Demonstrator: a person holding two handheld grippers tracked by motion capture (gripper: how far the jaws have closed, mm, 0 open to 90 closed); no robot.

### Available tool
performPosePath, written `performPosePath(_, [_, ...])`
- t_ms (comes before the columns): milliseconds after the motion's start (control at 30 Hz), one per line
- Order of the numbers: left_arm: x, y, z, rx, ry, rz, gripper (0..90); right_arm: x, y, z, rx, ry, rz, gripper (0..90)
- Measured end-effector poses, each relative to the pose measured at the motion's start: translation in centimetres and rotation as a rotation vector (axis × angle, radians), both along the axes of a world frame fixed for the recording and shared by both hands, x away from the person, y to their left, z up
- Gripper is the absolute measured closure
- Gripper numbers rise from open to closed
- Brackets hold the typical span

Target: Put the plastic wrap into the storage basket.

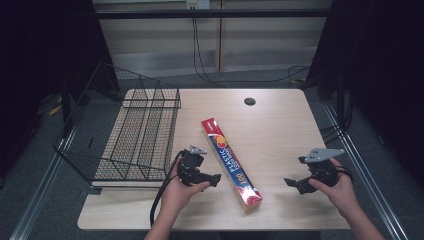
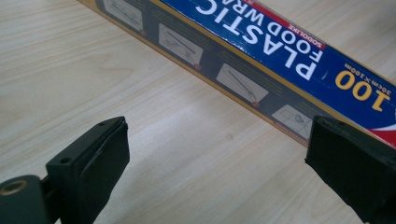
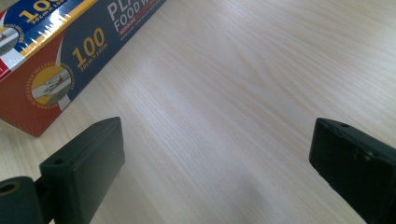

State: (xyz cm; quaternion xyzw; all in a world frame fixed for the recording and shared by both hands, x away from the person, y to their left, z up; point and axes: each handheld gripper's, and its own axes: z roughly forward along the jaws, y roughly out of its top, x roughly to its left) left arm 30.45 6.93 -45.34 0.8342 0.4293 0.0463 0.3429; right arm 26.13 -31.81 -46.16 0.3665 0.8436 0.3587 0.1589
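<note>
A long red and blue box of plastic food wrap (image 1: pixel 230 162) lies slantwise on the wooden table (image 1: pixel 280 125), its near end toward the front edge. My left gripper (image 1: pixel 216 178) is held just left of the box, jaws pointing at its side. In the left gripper view the box (image 2: pixel 280 51) runs across the top and my left gripper (image 2: pixel 217 161) stands open over bare wood. My right gripper (image 1: pixel 290 183) is held to the right of the box, apart from it. In the right gripper view the box's end (image 3: pixel 51 60) sits at the upper left and my right gripper (image 3: pixel 215 168) stands open, nothing between its jaws.
A black wire basket (image 1: pixel 135 135) stands at the table's left side, partly overhanging the left edge. A round cable hole (image 1: pixel 249 101) is near the table's back edge. Cables hang behind the table. A black cable trails from the left gripper toward the front edge.
</note>
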Motion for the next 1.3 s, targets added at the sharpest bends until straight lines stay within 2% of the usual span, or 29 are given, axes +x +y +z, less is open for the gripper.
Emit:
performPosePath(67, [0.4,-0.1,0.0,-0.015,0.034,0.022,6.1,0.0,0.2,0.1,-0.003,-0.013,-0.003,3.3])
performPosePath(133, [0.6,-0.1,0.1,-0.028,0.049,0.025,6.3,0.0,0.3,-0.1,-0.004,-0.011,-0.005,3.3])
performPosePath(267, [1.4,-0.2,0.5,-0.024,0.079,0.028,6.4,-0.1,0.1,-0.2,-0.008,-0.014,-0.007,3.2])
performPosePath(467, [2.5,-1.4,0.9,-0.018,0.098,0.039,6.4,-0.1,-0.3,-0.3,-0.010,-0.012,-0.017,3.1])
performPosePath(667, [3.7,-2.8,1.5,-0.049,0.120,0.054,6.1,-0.1,-0.3,-0.3,-0.012,-0.016,-0.010,3.2])
performPosePath(733, [4.1,-3.2,1.5,-0.035,0.132,0.049,5.0,-0.1,-0.3,-0.3,-0.007,-0.021,-0.015,3.1])
performPosePath(800, [4.6,-4.0,1.4,-0.038,0.144,0.078,4.6,0.0,-0.2,-0.4,-0.011,-0.025,-0.012,3.1])
performPosePath(900, [5.0,-4.4,1.3,-0.052,0.146,0.094,4.5,0.0,-0.1,-0.4,-0.010,-0.021,-0.001,3.1])
performPosePath(1033, [5.5,-5.3,0.9,-0.049,0.159,0.116,2.0,0.0,-0.1,-0.4,-0.005,-0.025,0.000,3.1])
performPosePath(1300, [6.1,-6.3,-0.3,-0.011,0.175,0.153,1.7,0.0,-0.3,-0.1,0.007,-0.041,-0.015,3.0])
